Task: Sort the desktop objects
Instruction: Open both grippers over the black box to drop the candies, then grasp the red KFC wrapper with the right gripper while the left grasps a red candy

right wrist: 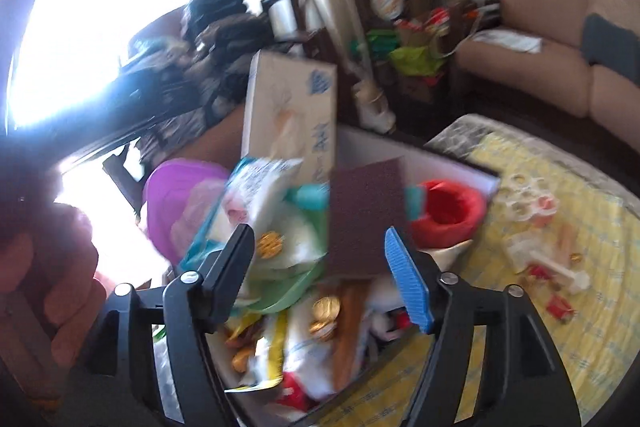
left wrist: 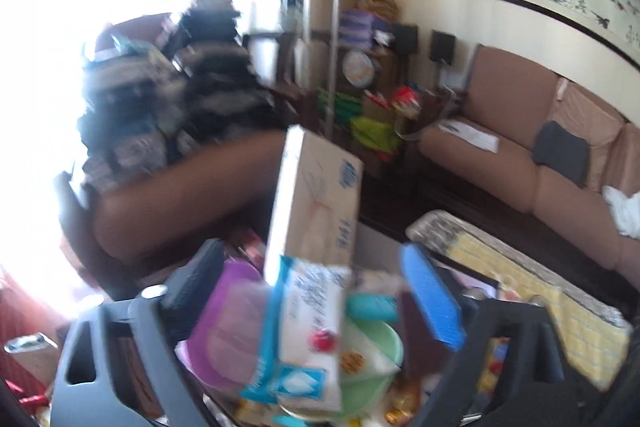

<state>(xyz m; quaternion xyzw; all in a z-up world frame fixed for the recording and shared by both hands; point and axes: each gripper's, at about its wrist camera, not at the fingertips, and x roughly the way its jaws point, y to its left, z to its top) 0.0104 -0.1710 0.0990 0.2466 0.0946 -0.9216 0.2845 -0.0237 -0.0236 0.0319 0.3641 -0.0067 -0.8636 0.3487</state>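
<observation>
- Roughly mid-task, I'd say: the white bin (right wrist: 460, 163) is already heaped, and a scatter of small items (right wrist: 536, 227) lies loose on the yellow tablecloth (right wrist: 580, 327) beside it.
- In the bin: purple lid (right wrist: 172, 195), green bowl (left wrist: 380, 347), red cup (right wrist: 448, 211), gold coins (right wrist: 326, 309), a blue-and-white wipes pack (left wrist: 304, 327), a tall cardboard box (right wrist: 288, 107) standing on end at the back.
- A dark maroon pad (right wrist: 366, 219) sits upright on top of the pile; I can't tell whether anything supports it.
- Left gripper (left wrist: 316, 291): jaws spread wide, straddling the wipes pack and box from above. Neither finger looks to be touching them; motion blur keeps me from being sure.
- Right gripper (right wrist: 320, 267): also wide open, over the bin. Its blue pad (right wrist: 408, 279) is just beside the maroon pad's lower edge; contact unclear, no grip.
- Both views are smeared, so small stuff is unreadable.
- My call on what's left: the tablecloth scatter needs binning.
</observation>
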